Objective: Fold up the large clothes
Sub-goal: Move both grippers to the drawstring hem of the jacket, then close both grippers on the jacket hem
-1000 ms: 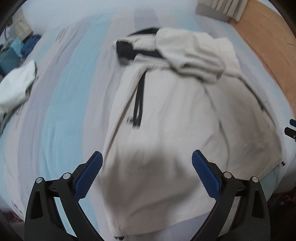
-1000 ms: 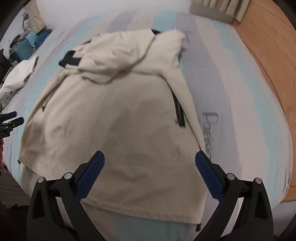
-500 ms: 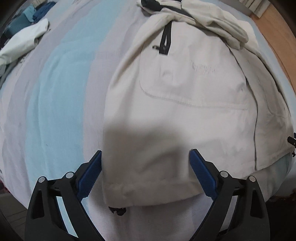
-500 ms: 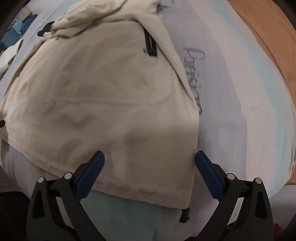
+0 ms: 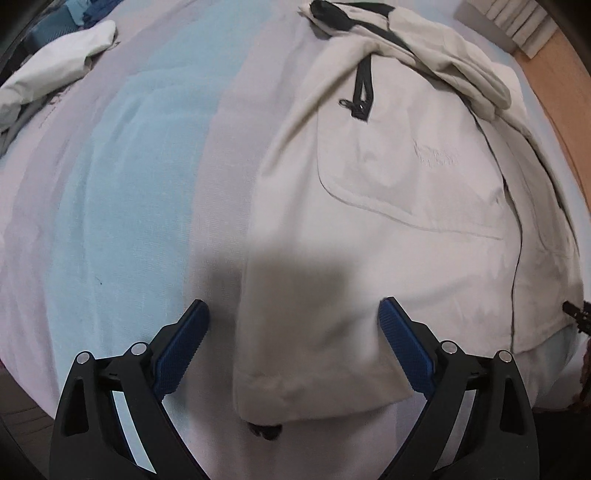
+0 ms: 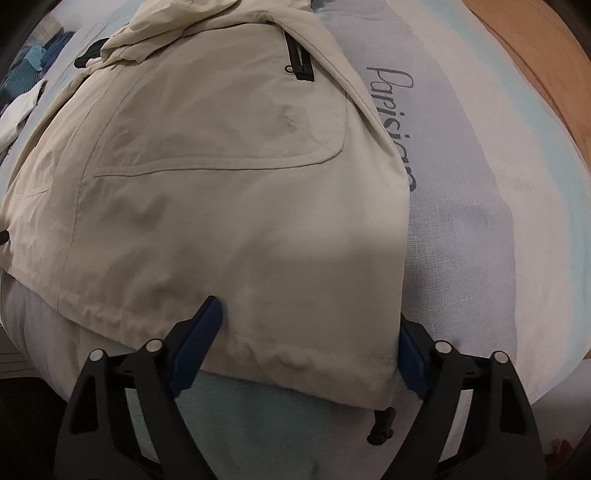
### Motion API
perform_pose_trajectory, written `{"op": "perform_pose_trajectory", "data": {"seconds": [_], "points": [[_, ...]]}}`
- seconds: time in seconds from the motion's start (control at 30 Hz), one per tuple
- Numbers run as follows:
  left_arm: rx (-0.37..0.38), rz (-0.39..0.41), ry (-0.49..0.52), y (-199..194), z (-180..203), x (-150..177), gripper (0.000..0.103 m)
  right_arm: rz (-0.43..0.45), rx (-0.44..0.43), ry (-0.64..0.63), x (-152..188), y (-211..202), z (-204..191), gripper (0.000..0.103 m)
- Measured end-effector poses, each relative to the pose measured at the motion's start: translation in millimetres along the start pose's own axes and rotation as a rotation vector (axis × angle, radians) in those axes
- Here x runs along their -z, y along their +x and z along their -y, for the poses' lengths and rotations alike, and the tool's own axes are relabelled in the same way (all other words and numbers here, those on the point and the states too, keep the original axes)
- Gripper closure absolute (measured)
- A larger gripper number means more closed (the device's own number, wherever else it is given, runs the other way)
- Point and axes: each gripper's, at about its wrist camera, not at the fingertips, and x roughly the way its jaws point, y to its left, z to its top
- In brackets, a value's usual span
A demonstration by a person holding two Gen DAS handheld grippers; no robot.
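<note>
A large beige jacket (image 5: 388, 206) lies spread flat on a striped bed sheet (image 5: 122, 184), hood bunched at its far end. My left gripper (image 5: 291, 306) points down over the jacket's near left hem corner. It is open, one finger over the sheet and the other over the fabric. In the right wrist view the same jacket (image 6: 221, 184) fills the frame. My right gripper (image 6: 310, 314) straddles the near right hem corner, and its jaws are closing with the fabric between them. A black cord toggle (image 6: 382, 424) hangs below that corner.
A white garment (image 5: 55, 70) lies crumpled at the bed's far left, with blue items (image 5: 74, 11) behind it. Wooden floor (image 6: 535, 55) runs along the bed's right side. Script lettering (image 6: 391, 110) is printed on the sheet beside the jacket.
Both grippers have sunk toward the jacket's near hem, which now looks much larger. The right jaws have narrowed around the right corner. The left jaws stay wide.
</note>
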Motion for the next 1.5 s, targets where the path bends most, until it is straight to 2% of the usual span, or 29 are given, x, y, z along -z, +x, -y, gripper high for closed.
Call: {"op": "perform_pose_trajectory", "data": {"seconds": [0.07, 0.23, 0.43, 0.53, 0.67, 0.93, 1.07, 1.23, 1.3, 1.4, 1.47, 1.5], "points": [[0.04, -0.036, 0.004, 1.7, -2.7, -0.9, 0.012, -0.001, 0.003, -0.008, 2.3, -0.1, -2.1, 0.027], [0.091, -0.068, -0.009, 3.0, -9.2, 7.0, 0.013, -0.016, -0.024, -0.007, 1.8, 0.8, 6.9, 0.029], [0.091, -0.104, 0.07, 4.7, 2.8, 19.1, 0.013, -0.059, -0.066, 0.007, -4.5, 3.0, 21.8, 0.028], [0.083, -0.114, 0.076, 4.3, 3.6, 21.0, 0.013, -0.077, -0.074, -0.016, -7.8, 3.9, 24.0, 0.028], [0.04, -0.129, 0.1, 11.0, 11.5, 20.4, 0.013, -0.097, -0.085, -0.022, -10.4, 6.6, 27.6, 0.03], [0.052, -0.131, 0.077, 13.4, 11.0, 23.8, 0.01, -0.158, -0.121, -0.047, -30.4, 13.7, 43.8, 0.032], [0.054, -0.143, 0.079, 16.6, 11.2, 18.7, 0.007, -0.171, -0.092, -0.054, -33.0, 14.2, 41.3, 0.033], [0.057, -0.154, 0.069, 17.9, 6.9, 14.1, 0.007, -0.201, -0.065, -0.016, -40.2, 18.4, 33.0, 0.044], [0.06, -0.163, 0.058, 18.4, 7.7, 10.8, 0.007, -0.215, -0.065, 0.008, -39.8, 17.4, 33.1, 0.054], [0.055, -0.178, 0.045, 22.0, 10.0, 1.3, 0.015, -0.238, -0.081, 0.043, -43.5, 16.1, 39.8, 0.066], [0.062, -0.181, 0.025, 20.7, 4.2, -3.4, 0.024, -0.247, -0.093, 0.061, -46.8, 16.0, 45.8, 0.073], [0.065, -0.183, 0.02, 19.4, 1.9, -4.8, 0.026, -0.248, -0.098, 0.062, -48.0, 15.5, 49.0, 0.074]]}}
